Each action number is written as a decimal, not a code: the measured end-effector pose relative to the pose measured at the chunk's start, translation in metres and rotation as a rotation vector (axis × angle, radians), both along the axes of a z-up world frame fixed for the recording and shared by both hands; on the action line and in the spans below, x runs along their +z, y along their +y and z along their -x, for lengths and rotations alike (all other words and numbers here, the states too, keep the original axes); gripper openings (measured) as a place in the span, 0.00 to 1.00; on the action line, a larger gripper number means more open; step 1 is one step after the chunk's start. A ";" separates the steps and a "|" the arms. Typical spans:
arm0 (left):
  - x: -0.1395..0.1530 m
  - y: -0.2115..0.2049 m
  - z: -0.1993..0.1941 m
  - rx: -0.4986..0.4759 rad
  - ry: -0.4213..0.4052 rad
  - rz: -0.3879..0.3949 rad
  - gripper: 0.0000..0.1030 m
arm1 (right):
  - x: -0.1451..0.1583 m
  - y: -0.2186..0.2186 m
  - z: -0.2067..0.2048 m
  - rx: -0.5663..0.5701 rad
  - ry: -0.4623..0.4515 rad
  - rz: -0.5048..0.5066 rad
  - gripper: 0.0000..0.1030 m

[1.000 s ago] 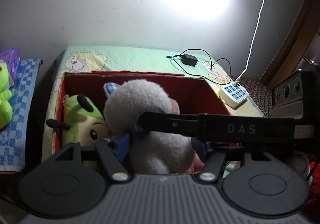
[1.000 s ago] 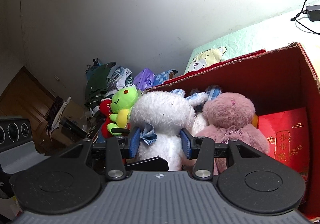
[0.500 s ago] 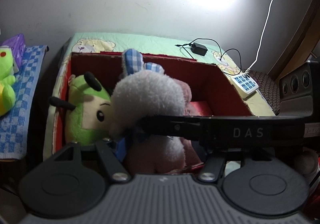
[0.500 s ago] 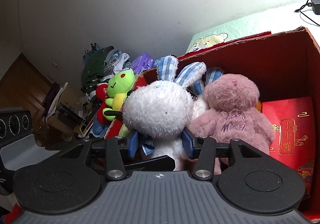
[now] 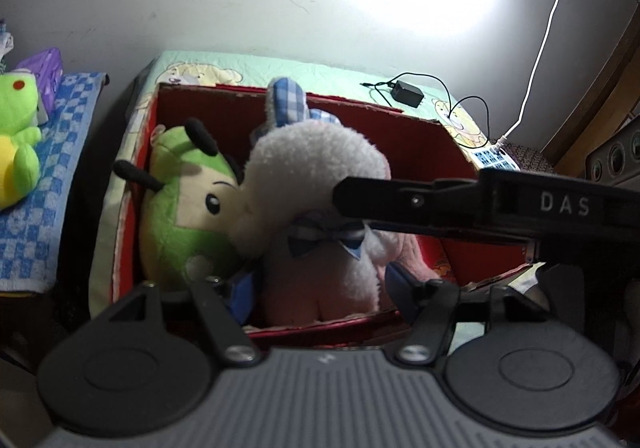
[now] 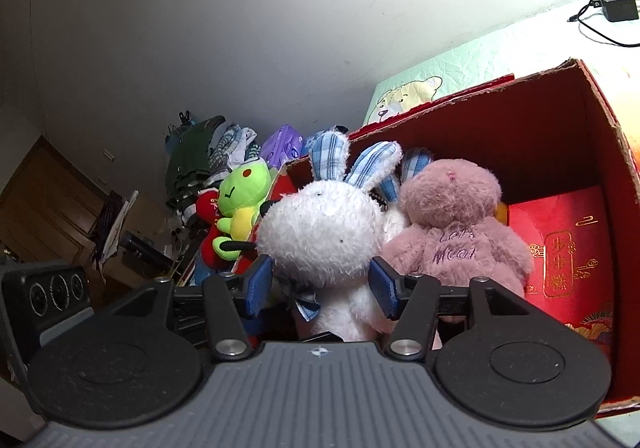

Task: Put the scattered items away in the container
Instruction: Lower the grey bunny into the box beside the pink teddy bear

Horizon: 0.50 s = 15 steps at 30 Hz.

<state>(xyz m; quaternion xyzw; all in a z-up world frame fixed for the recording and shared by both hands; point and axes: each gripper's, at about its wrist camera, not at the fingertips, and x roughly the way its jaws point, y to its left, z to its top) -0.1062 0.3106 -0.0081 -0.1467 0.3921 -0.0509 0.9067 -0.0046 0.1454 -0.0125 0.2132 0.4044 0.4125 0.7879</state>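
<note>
White plush rabbit (image 6: 320,224) sits in the red cardboard box (image 6: 560,128) between both opening claws, left claw (image 5: 320,288) and right claw (image 6: 322,288).

both wrist views look down, close, into the same red box (image 5: 420,120) (image 6: 540,128) from opposite sides.

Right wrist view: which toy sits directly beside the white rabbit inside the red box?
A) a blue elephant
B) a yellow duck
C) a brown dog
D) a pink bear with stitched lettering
D: in the red box, the pink bear with purple stitched lettering sits pressed against the white rabbit, on the side toward the red packet; no duck, dog or elephant appears.
</note>
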 end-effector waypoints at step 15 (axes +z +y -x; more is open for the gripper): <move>0.000 -0.010 -0.005 0.057 0.032 -0.073 0.76 | -0.006 -0.001 0.006 -0.016 0.018 0.013 0.42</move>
